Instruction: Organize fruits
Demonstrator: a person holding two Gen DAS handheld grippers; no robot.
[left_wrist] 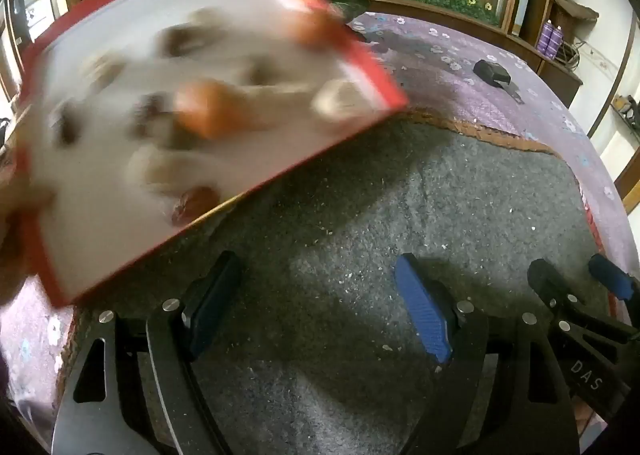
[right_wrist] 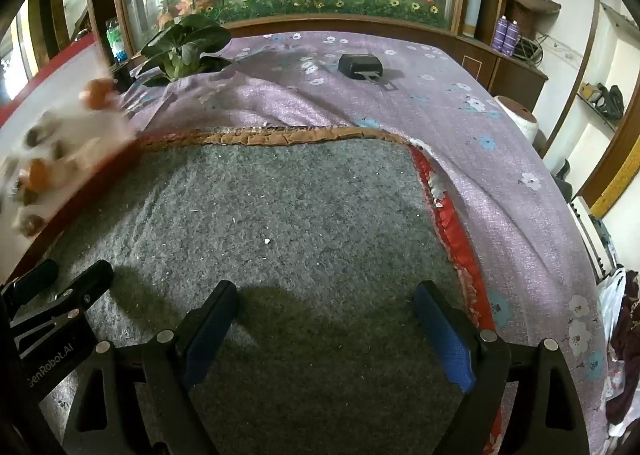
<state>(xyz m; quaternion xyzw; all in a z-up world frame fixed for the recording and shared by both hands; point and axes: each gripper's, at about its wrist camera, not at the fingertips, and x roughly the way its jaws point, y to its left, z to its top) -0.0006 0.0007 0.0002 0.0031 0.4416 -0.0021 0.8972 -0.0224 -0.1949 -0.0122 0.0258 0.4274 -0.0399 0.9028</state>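
A red-rimmed white tray [left_wrist: 362, 67] is tilted in the air at the left, held by a bare hand [left_wrist: 20, 207]. Blurred fruits slide on it: an orange one [left_wrist: 204, 111], a dark red one [left_wrist: 192, 201] and several pale and dark pieces. The tray also shows at the left edge of the right wrist view [right_wrist: 96, 175]. My left gripper [left_wrist: 316, 307] is open and empty over the grey mat [left_wrist: 360, 235]. My right gripper [right_wrist: 324, 327] is open and empty over the same mat [right_wrist: 300, 215]; it also shows in the left wrist view [left_wrist: 576, 279].
The mat lies on a purple floral cloth [right_wrist: 440, 103]. A black box [right_wrist: 360, 65] sits on the cloth at the back. A potted plant [right_wrist: 184, 47] stands at the back left. A white roll [right_wrist: 516, 115] is at the right edge.
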